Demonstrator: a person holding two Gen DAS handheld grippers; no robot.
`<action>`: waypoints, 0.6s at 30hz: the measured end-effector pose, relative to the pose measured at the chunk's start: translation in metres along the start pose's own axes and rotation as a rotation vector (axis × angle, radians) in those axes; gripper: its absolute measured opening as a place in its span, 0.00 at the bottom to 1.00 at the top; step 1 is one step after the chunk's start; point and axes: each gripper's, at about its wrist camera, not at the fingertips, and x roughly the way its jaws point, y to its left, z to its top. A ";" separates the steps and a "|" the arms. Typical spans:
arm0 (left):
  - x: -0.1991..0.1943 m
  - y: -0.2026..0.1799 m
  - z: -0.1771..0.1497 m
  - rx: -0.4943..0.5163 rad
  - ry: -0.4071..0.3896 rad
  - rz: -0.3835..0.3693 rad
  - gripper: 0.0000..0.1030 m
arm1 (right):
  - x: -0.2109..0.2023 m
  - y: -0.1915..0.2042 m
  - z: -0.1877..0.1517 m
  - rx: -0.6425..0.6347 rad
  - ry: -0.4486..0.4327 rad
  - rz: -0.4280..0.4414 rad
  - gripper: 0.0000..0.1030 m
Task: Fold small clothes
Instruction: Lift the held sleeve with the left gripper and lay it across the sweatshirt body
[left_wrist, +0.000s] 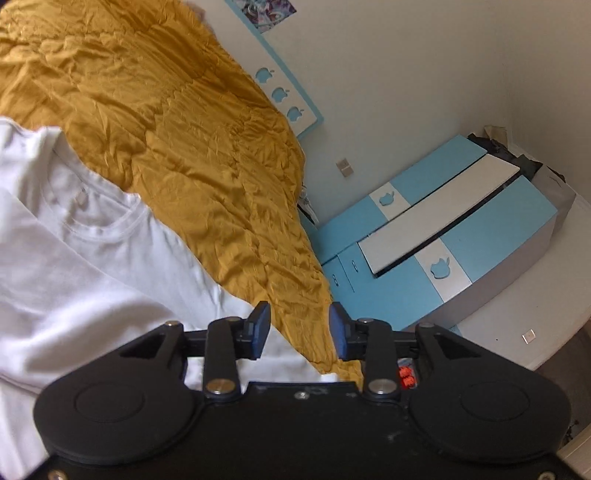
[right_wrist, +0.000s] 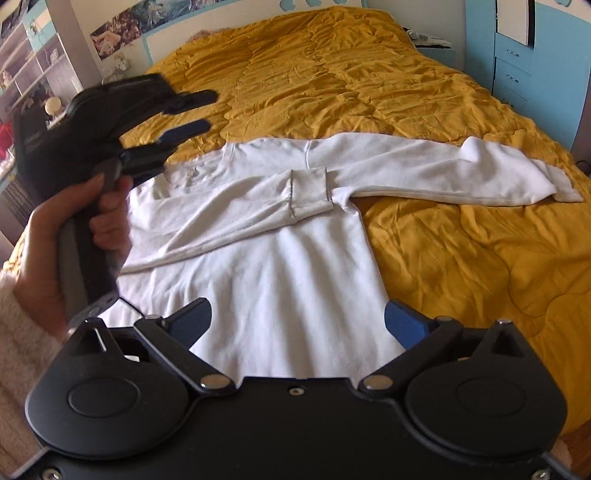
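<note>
A white long-sleeved shirt (right_wrist: 277, 258) lies flat on the mustard quilt (right_wrist: 424, 92), collar toward the far side. One sleeve is folded across the chest, its cuff (right_wrist: 310, 192) near the middle. The other sleeve (right_wrist: 461, 170) stretches out to the right. My right gripper (right_wrist: 297, 314) hovers over the shirt's lower body, open wide with nothing between its pads. My left gripper (right_wrist: 208, 110), held by a hand (right_wrist: 103, 221), floats above the shirt's left shoulder. In the left wrist view the left gripper (left_wrist: 299, 314) is open and empty, over the shirt's edge (left_wrist: 92, 258) and the quilt (left_wrist: 184, 110).
A blue and white wardrobe (left_wrist: 461, 229) stands beyond the bed, and a blue headboard (left_wrist: 288, 96) lines the wall. Drawers (right_wrist: 513, 66) are at the far right, shelves (right_wrist: 26, 55) at the far left. Bare quilt spreads right of the shirt.
</note>
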 end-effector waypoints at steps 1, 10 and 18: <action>-0.022 0.004 0.012 0.035 -0.042 0.048 0.36 | 0.006 -0.003 0.004 0.015 -0.008 0.019 0.99; -0.116 0.123 0.033 -0.049 -0.128 0.476 0.37 | 0.112 -0.030 0.049 0.177 -0.072 0.090 0.51; -0.125 0.161 0.026 -0.103 -0.089 0.542 0.37 | 0.181 -0.045 0.050 0.467 0.014 0.063 0.51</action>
